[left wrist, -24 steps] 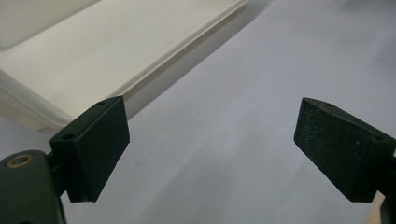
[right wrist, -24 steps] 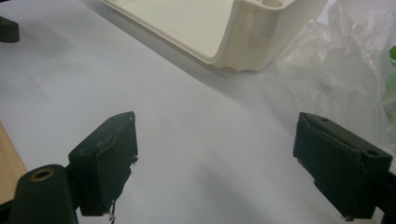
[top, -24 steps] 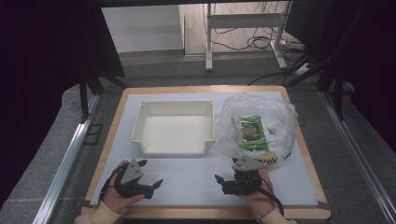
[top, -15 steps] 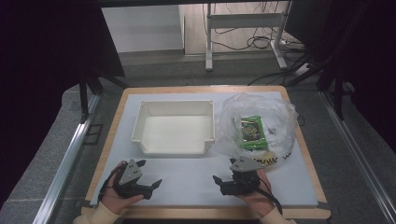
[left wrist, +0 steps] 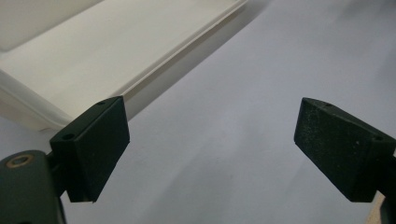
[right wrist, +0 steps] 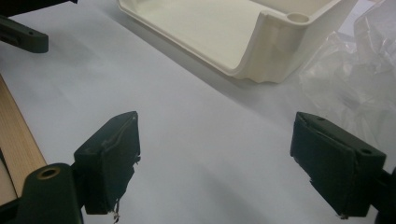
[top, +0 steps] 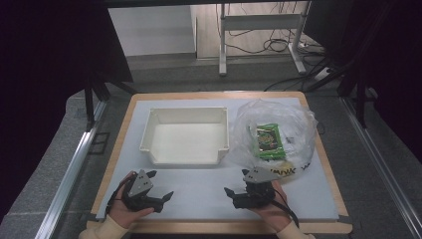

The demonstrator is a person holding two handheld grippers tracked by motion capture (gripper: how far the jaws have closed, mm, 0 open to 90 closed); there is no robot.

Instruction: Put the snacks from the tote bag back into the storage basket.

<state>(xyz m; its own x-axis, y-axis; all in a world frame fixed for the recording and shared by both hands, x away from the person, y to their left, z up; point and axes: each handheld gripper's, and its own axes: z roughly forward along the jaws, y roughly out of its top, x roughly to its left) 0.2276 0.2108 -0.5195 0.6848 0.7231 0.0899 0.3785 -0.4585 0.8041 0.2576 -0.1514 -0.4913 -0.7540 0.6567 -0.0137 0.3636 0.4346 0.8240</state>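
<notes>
A white plastic bin (top: 184,137) stands empty in the middle of the white mat. To its right lies a crumpled clear plastic bag (top: 293,124) with a green snack packet (top: 268,141) inside. My left gripper (top: 161,186) rests near the front left of the mat, jaws open and pointing right. The right gripper (top: 230,193) rests at the front right, below the bag, pointing left. In the left gripper view the left gripper (left wrist: 212,135) is open over bare mat, the bin (left wrist: 93,56) beyond. In the right gripper view the right gripper (right wrist: 217,149) is open and holds nothing.
The mat (top: 209,189) lies on a wooden board (top: 219,226) with a raised rim. In the right gripper view the bin's corner (right wrist: 275,51) and the bag (right wrist: 355,79) lie ahead, and the other gripper's jaw (right wrist: 23,35) shows at the top left. Metal rails flank the table.
</notes>
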